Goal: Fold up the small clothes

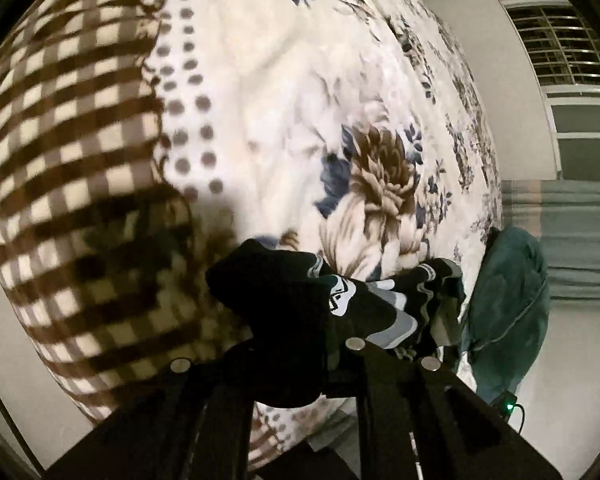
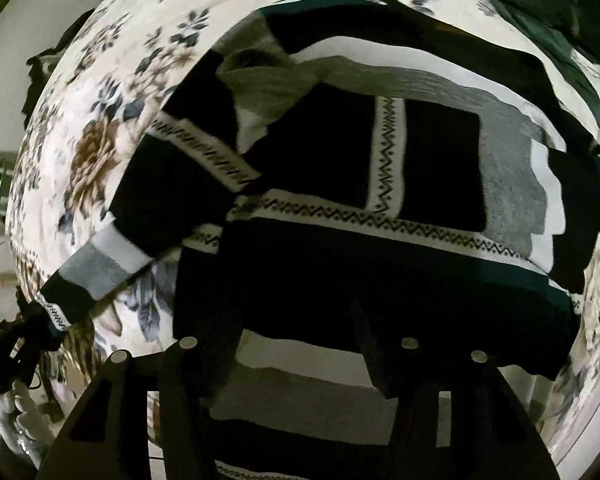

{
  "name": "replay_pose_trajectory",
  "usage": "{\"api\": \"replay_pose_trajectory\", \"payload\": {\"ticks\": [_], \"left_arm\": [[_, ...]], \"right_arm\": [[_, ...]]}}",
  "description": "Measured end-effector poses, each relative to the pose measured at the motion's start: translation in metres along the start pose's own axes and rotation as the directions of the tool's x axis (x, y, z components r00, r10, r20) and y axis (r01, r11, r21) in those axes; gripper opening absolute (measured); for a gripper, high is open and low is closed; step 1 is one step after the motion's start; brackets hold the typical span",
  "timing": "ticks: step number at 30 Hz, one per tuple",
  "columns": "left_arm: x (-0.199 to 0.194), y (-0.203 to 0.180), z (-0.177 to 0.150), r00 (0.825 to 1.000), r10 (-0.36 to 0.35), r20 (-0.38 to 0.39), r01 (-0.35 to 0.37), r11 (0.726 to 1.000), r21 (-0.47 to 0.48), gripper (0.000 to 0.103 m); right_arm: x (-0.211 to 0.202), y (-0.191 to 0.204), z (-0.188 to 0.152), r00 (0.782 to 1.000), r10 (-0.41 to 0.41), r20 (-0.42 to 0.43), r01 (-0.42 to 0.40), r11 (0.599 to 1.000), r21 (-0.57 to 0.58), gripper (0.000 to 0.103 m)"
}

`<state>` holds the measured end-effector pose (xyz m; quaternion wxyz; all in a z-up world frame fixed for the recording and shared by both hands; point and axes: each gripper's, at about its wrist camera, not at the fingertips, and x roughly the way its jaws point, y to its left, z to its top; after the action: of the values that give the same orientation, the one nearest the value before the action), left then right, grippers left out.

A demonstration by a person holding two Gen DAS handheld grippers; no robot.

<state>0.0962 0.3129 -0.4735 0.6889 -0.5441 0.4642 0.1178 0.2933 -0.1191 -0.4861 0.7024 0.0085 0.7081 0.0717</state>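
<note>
L gripper [image 1: 300,364] jaws pinched sleeve cuff [image 1: 284,300] of black/grey/white patterned sweater [image 2: 380,184], lifted off floral blanket [image 1: 300,100]. Sweater lay spread on blanket under R gripper [image 2: 296,352]; R jaws apart, nothing gripped. Teal cloth [image 1: 508,292] beside.

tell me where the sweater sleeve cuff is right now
In the right wrist view the cuff is at lower left, stretched out from the sweater over the floral blanket and pinched by the left gripper.

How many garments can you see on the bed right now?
2. The patterned sweater lies spread on the floral blanket, its sleeve pinched by the left gripper; a green garment sits at the edge. Others may be hidden.
</note>
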Motion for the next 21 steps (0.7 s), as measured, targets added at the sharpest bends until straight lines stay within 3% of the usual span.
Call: {"api": "replay_pose_trajectory", "payload": {"ticks": [5,8,12,17,21], "left_arm": [[0.006,-0.023,0.004,1.000,-0.003,0.016,0.003,1.000,0.010,0.006],[-0.009,-0.066,0.014,0.999,-0.027,0.043,0.022,0.994,0.109,0.006],[-0.016,-0.136,0.024,0.998,-0.055,0.043,0.042,0.966,0.257,0.006],[0.004,-0.244,0.011,0.997,-0.074,-0.022,0.075,0.874,0.480,0.006],[0.047,-0.321,-0.032,0.986,-0.088,-0.140,0.155,0.782,0.603,0.006]], "right_arm": [[-0.006,-0.014,0.005,0.999,-0.026,0.025,0.025,0.999,0.045,0.052],[-0.016,-0.023,0.007,0.998,-0.042,0.040,0.038,0.996,0.084,0.051],[-0.036,-0.044,0.006,0.996,-0.064,0.060,0.053,0.985,0.161,0.051],[-0.061,-0.085,0.000,0.991,-0.102,0.085,0.073,0.954,0.292,0.051],[-0.073,-0.126,-0.007,0.988,-0.114,0.106,0.060,0.908,0.414,0.051]]}}
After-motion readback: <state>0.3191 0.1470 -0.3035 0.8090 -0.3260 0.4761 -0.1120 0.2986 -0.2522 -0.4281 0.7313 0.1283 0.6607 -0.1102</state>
